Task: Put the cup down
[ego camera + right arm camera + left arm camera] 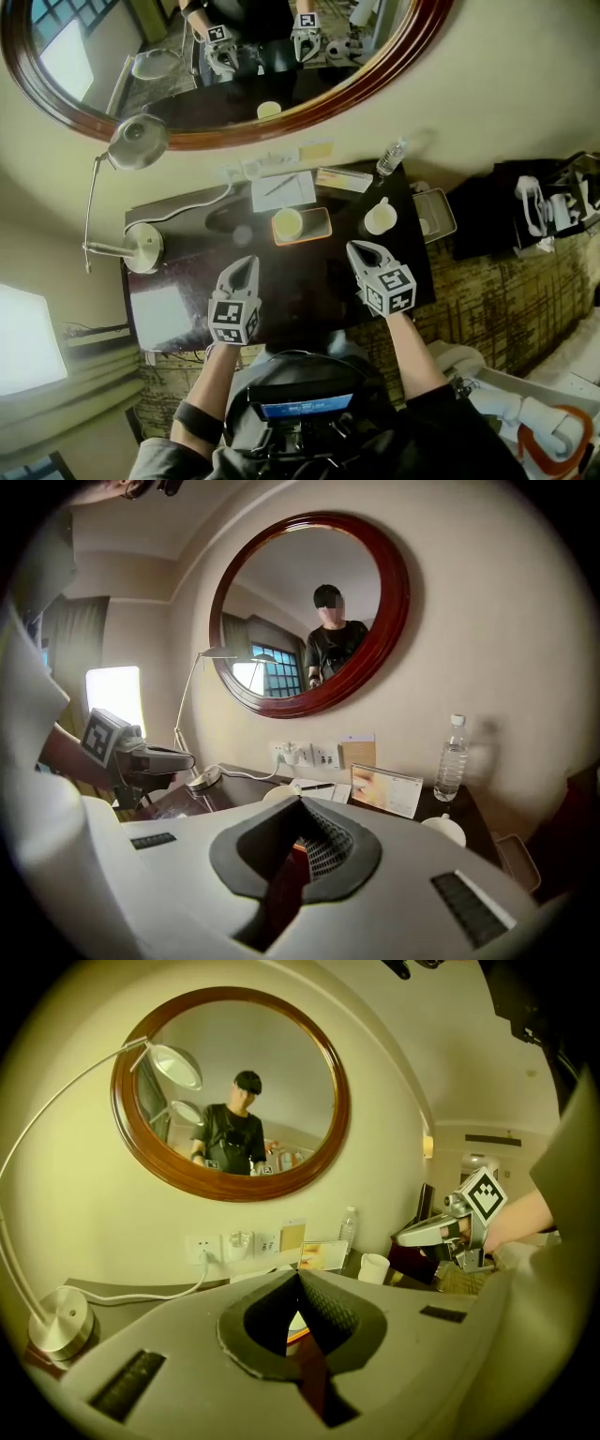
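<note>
A white cup (381,218) stands on the dark desk (319,286) at the right rear; it also shows in the right gripper view (444,829) and the left gripper view (373,1267). A second pale cup (288,223) sits on an orange tray (319,225) at mid-desk. My right gripper (361,247) hovers just in front of the white cup, apart from it, shut and holding nothing (302,801). Over the desk's front left my left gripper (246,262) is also shut and holds nothing (298,1274).
A desk lamp (139,141) with its round base (142,247) stands at the left. A water bottle (390,157), a card stand (342,180) and a notepad with pen (283,190) line the wall under a round mirror (394,56). A metal tray (436,214) sits at the desk's right edge.
</note>
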